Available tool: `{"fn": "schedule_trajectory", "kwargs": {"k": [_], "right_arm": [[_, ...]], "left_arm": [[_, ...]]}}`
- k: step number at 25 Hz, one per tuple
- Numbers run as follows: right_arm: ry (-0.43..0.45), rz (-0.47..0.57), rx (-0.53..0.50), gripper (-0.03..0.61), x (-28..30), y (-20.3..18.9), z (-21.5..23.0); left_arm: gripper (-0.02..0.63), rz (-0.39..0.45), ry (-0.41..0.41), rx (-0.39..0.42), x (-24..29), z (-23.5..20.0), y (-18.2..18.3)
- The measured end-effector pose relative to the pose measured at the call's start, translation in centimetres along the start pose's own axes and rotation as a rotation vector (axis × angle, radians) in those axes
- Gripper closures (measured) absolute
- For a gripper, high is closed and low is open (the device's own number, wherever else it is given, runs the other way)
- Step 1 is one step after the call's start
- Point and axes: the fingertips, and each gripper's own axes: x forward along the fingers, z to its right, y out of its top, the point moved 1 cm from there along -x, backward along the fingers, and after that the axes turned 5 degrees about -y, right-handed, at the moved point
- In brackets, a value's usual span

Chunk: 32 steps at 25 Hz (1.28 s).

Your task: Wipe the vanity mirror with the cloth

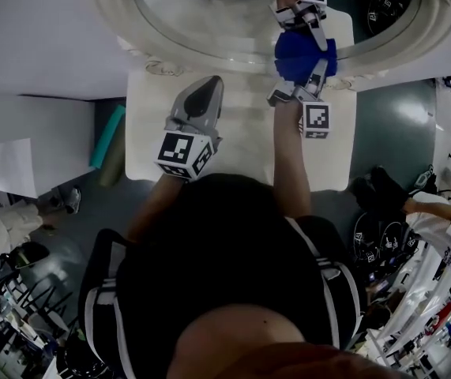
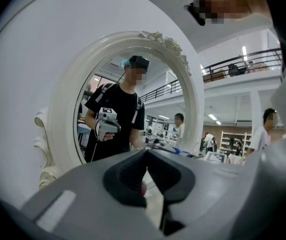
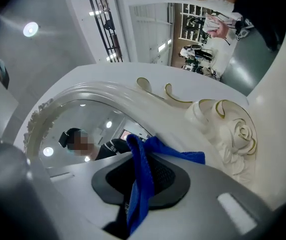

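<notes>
Head view: a person's right gripper (image 1: 302, 76), jaws clamped on a blue cloth (image 1: 298, 54), holds it against the lower edge of the oval vanity mirror (image 1: 233, 22), just inside its ornate white frame (image 1: 209, 60). The left gripper (image 1: 206, 87) hovers over the white table (image 1: 245, 152), apart from the mirror, jaws closed together on nothing.

White table (image 1: 150, 125), dark green floor (image 1: 391, 125), balcony railing (image 2: 233, 70), bright ceiling lights (image 2: 244, 52)
</notes>
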Motion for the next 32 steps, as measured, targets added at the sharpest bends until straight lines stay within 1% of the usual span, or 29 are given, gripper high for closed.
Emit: {"fn": "schedule_trajectory", "kwargs": {"k": [3,6,9,15,18,24,28,32], "right_arm": [[-0.004,0.007,-0.028,0.534,0.0,0.4,-0.6],[0.026,0.039,-0.057,0.534,0.0,1.7,-1.9],[0.057,0.071,-0.06,0.534,0.5,3.7,-3.5],[0.176,0.154,-0.108,0.534,1.3,7.3,-7.8],[0.205,0.178,-0.108,0.534,1.8,8.1,-9.1],[0.216,0.21,-0.061,0.534,1.9,9.1,-10.4],[0.256,0.244,-0.084,0.534,2.3,9.8,-13.1],[0.286,0.277,-0.134,0.534,2.5,10.7,-15.7]], "left_arm": [[0.603,0.004,-0.005,-0.001,-0.3,0.1,0.0],[0.603,0.004,-0.018,-0.006,-0.7,0.3,0.1],[0.603,0.021,-0.028,-0.005,-0.7,1.0,0.9],[0.603,0.044,-0.035,-0.006,-0.9,1.5,1.6],[0.603,0.049,-0.037,-0.008,-1.1,1.3,1.6],[0.603,0.065,-0.046,-0.011,-1.6,1.9,1.9],[0.603,0.073,-0.045,-0.014,-2.1,1.8,2.2],[0.603,0.086,-0.045,-0.018,-2.3,1.9,2.3]]}}
